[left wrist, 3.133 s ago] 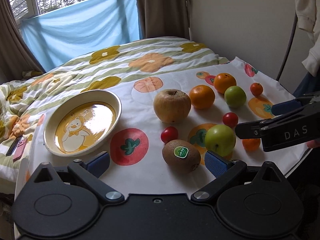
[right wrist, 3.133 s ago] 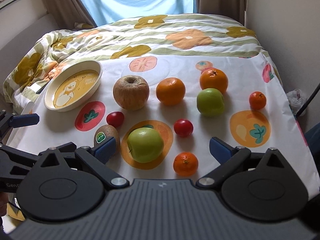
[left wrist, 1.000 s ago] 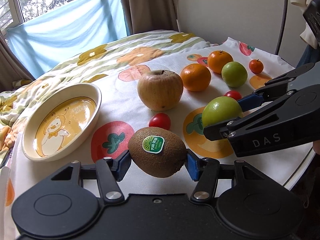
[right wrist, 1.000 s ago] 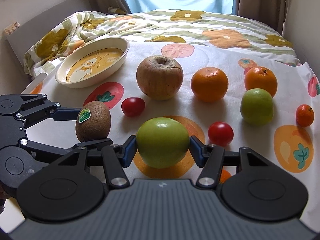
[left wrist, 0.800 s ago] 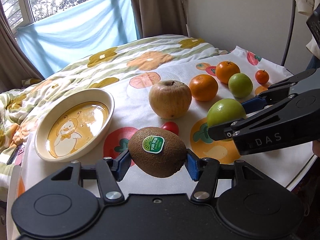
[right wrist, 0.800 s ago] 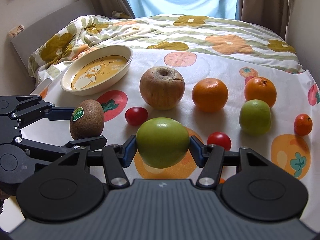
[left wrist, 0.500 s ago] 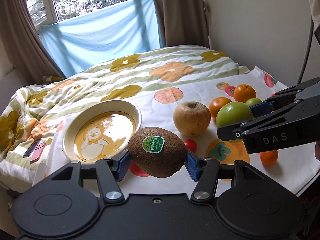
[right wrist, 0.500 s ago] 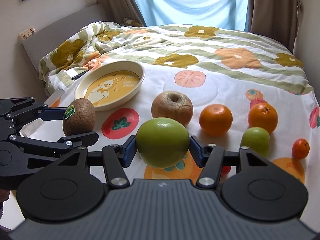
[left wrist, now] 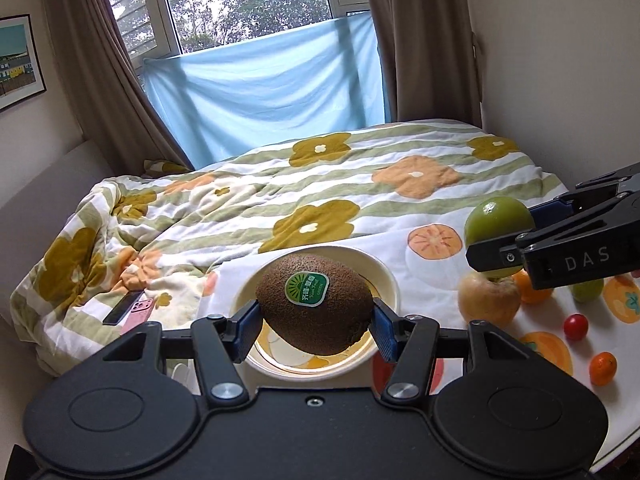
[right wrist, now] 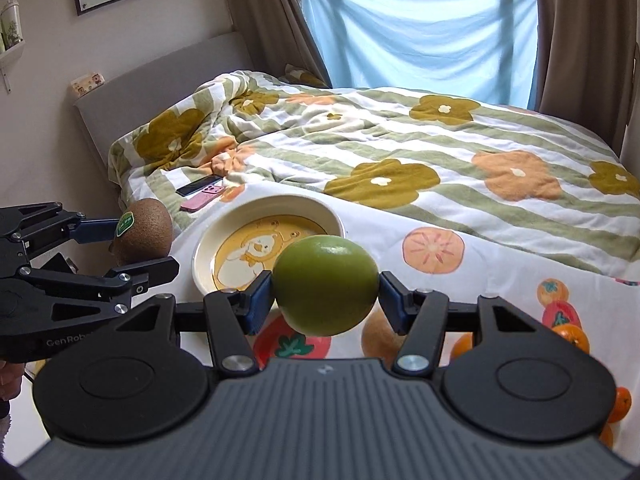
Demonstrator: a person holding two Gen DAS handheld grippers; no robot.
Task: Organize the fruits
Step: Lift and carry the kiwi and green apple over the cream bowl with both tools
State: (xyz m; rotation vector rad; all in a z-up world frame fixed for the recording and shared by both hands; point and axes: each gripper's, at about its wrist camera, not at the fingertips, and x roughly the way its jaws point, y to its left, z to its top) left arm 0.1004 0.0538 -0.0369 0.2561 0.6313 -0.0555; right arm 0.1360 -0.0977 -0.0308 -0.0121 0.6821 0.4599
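Left hand-held gripper (left wrist: 316, 322) clamps kiwi (left wrist: 314, 303), right hand-held gripper (right wrist: 326, 296) clamps green apple (right wrist: 326, 284); lower each gently into plate (right wrist: 208, 240) ahead, release low

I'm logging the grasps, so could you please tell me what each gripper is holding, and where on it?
The left gripper pinches the kiwi across its two ends, sticker up. The right gripper pinches the green apple across its widest part.
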